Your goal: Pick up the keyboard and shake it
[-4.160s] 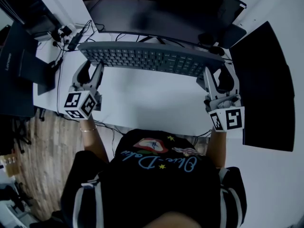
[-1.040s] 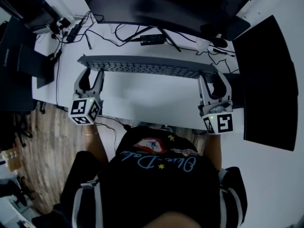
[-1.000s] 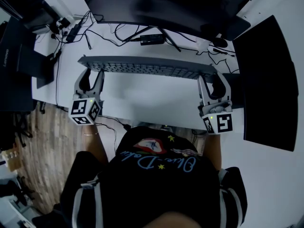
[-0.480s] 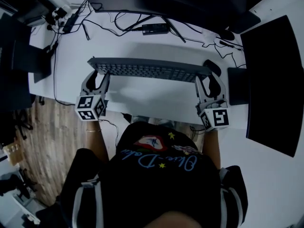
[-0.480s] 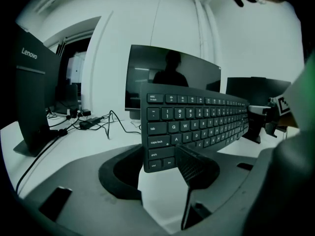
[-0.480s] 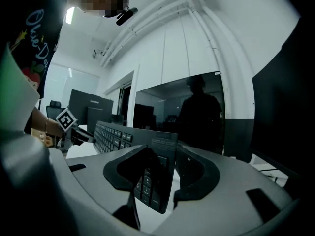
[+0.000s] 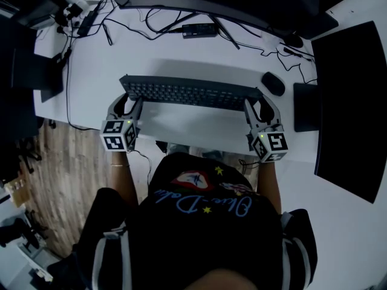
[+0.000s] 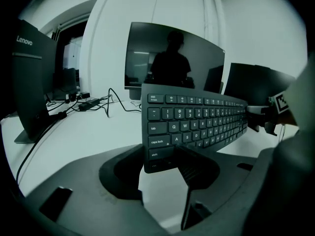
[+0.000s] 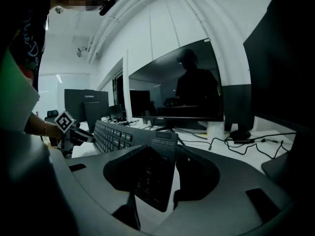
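Shaking looks to be the step in hand: we hold the keyboard (image 7: pixel 190 93) above the desk (image 7: pixel 97 71). One end is pinched between the jaws of the left gripper (image 7: pixel 128 103), the other between those of the right gripper (image 7: pixel 259 105). Next we need tight grips and matched jolts.

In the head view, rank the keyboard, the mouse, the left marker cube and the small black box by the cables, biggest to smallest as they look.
1. keyboard
2. left marker cube, though it sits nearer the camera, so that is unsure
3. mouse and black box look about alike; not ranked.
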Demonstrator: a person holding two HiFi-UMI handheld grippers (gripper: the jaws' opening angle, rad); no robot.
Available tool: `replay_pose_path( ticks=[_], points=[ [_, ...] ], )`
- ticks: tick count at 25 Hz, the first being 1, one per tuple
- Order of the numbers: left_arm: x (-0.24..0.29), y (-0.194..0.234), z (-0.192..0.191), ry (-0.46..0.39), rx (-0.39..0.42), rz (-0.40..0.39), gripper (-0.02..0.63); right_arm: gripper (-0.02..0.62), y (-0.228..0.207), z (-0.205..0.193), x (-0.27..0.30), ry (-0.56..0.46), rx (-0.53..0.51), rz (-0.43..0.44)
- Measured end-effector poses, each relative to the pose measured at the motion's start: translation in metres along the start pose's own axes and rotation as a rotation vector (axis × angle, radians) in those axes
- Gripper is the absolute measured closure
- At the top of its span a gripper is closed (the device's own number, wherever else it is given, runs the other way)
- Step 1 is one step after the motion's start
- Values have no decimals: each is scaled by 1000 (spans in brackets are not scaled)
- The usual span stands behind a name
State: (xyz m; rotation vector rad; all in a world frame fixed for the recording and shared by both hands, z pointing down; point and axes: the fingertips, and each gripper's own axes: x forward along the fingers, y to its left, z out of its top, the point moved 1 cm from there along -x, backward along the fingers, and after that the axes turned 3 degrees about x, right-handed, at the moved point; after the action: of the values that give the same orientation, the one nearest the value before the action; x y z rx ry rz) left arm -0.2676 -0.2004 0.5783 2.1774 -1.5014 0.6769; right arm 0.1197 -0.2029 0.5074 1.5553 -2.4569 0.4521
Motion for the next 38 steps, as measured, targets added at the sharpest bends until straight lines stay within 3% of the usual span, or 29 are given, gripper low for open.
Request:
replay_pose_path(
  ticks=[7,12,31,38],
  points=[
    [12,1,-23,125,-16,-11,417,425,-7,-28,14,86,45,6],
    [18,-1,-34,166,-40,-23,417,428,-15,-42,25,133,78,20],
    [46,-4,-31,198,-80,-79,413,419,-44,-82,59,301,227,-17],
    [49,-1,-32,188,-91,-79,413,408,-45,-88,64,339,183,-33]
  ],
)
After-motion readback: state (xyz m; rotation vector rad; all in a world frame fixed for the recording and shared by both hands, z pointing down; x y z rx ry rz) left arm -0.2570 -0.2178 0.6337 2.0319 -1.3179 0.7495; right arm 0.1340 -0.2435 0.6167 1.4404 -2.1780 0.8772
